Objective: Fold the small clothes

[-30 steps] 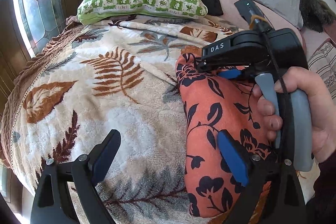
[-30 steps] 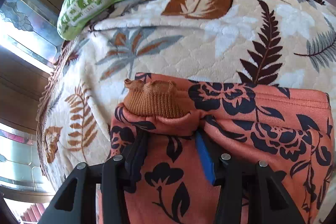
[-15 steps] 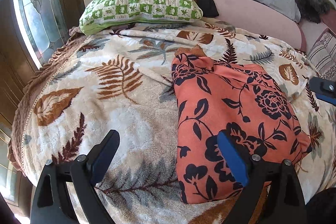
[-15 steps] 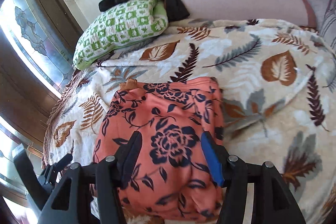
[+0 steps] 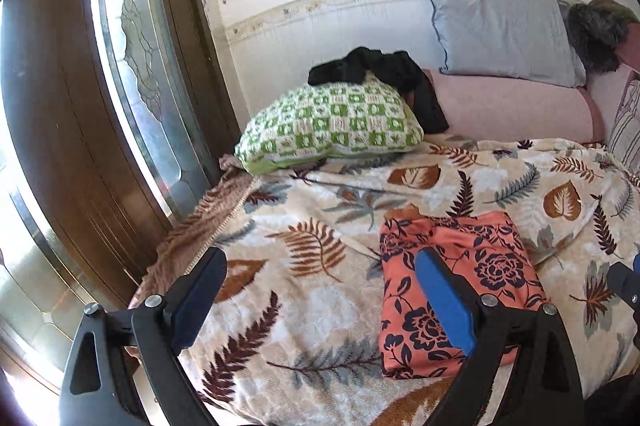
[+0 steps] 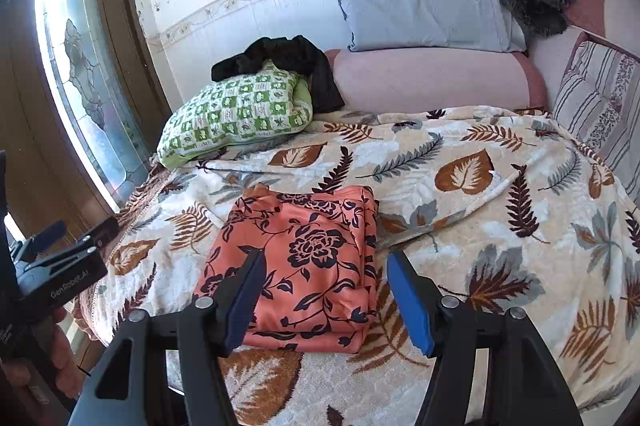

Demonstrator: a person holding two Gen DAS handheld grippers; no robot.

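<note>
Left wrist view: your left gripper [image 5: 320,298] has pulled back and up from the bed; a second ago it sat low over the garment with your right hand working just beyond it. Its jaws stand wide apart with nothing between them. The garment [image 5: 460,290], orange with dark flowers, now lies as a compact folded rectangle on the blanket [image 5: 320,310], near the front edge and right of centre. A brown ribbed edge shows at its far left corner. The tip of your right gripper [image 5: 624,286] shows at the right border, clear of the cloth.

Right wrist view: your right gripper [image 6: 326,302] has let go of the far fold it pinched a second ago and withdrawn. Its jaws are opening, empty, hanging above the garment's [image 6: 296,266] near edge. Your left gripper [image 6: 60,250] sits at the left border, apart from the cloth.

Assessment: this piece looks finished, layers stacked squarely. The black clothing [image 6: 288,62] on the green pillow [image 6: 236,114], far left, appears unfolded and is probably next.
</note>
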